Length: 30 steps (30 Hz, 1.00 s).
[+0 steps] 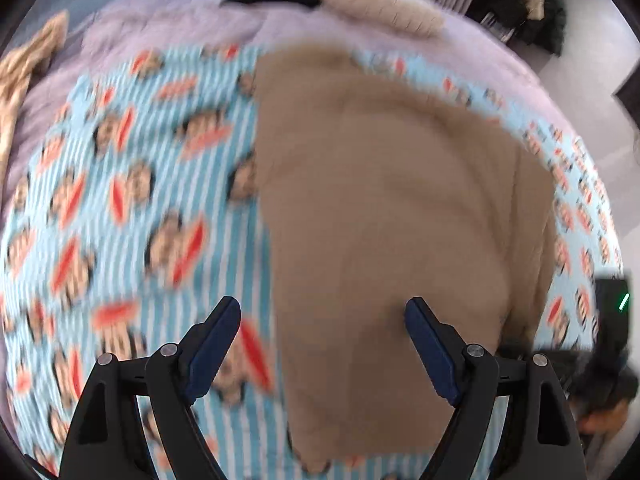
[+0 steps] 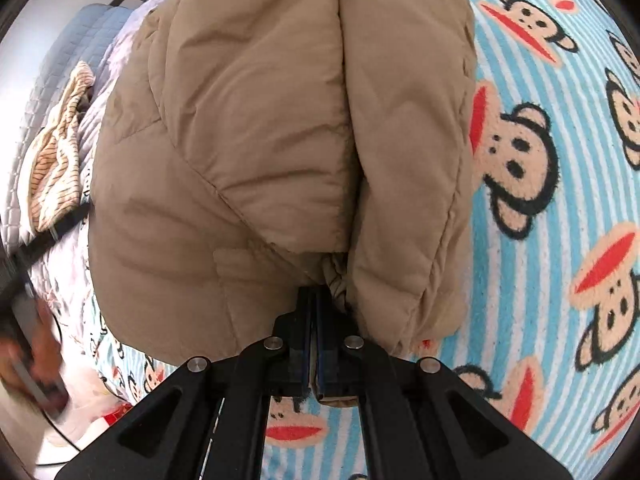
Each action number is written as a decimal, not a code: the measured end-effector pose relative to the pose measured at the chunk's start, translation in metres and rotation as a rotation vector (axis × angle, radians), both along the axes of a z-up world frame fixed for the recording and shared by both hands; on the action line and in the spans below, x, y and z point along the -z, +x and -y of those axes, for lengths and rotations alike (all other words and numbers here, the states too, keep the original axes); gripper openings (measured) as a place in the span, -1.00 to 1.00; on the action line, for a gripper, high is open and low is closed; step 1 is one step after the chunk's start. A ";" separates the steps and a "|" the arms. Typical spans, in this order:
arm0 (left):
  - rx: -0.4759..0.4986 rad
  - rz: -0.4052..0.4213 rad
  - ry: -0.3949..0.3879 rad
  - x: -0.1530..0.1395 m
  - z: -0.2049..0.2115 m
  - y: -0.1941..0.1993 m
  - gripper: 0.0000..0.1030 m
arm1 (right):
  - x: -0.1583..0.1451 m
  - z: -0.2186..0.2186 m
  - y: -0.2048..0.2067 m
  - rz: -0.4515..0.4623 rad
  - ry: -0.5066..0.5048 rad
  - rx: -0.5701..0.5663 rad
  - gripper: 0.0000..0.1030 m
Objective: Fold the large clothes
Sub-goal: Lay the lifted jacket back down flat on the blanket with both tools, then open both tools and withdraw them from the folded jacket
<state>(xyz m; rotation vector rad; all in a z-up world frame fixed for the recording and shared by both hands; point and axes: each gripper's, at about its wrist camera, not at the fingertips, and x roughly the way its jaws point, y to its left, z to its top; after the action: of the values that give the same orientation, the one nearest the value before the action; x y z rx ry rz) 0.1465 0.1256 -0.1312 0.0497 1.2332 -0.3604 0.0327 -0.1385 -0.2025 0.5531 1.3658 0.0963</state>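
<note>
Item under handling: a tan padded jacket (image 2: 248, 152) lying on a blue-striped monkey-print blanket (image 2: 540, 240). In the right wrist view it fills the centre and upper part of the frame, its long axis running from the bottom centre up to the top edge, with a folded-over panel or sleeve forming a ridge right of centre.

Right gripper (image 2: 314, 300): jaws clenched together at the jacket's near edge, bottom centre of frame. A gathered bit of tan cloth sits at the tips and tan fabric shows below the pads, so a pinch on the jacket's hem is judged likely, though the contact itself is partly hidden.

Left gripper (image 1: 322, 320): released, jaws spread wide, nothing between them. In the blurred left wrist view the jacket (image 1: 400, 208) occupies the centre and right; its straight left edge runs top to bottom between the two fingers, one finger over blanket (image 1: 120, 200), the other over jacket.

Judgement: the right gripper already has the near edge; the left hovers over the jacket's side edge, the next purchase for a fold
</note>
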 end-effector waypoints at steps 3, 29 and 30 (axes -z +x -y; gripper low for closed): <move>-0.036 -0.031 -0.024 0.014 -0.009 -0.014 0.67 | -0.025 -0.015 0.011 0.024 -0.031 0.004 -0.89; -0.018 -0.038 0.022 0.009 -0.007 -0.013 0.83 | -0.078 0.004 0.084 0.097 -0.167 0.065 -0.21; -0.017 -0.038 0.024 0.008 -0.007 -0.014 0.83 | -0.081 0.003 0.075 0.094 -0.165 0.067 -0.19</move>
<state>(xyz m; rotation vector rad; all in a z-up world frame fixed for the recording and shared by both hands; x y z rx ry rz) 0.1328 0.1330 -0.1394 0.0530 1.2750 -0.3328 0.1073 -0.1412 -0.1219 0.4494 1.2499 -0.0441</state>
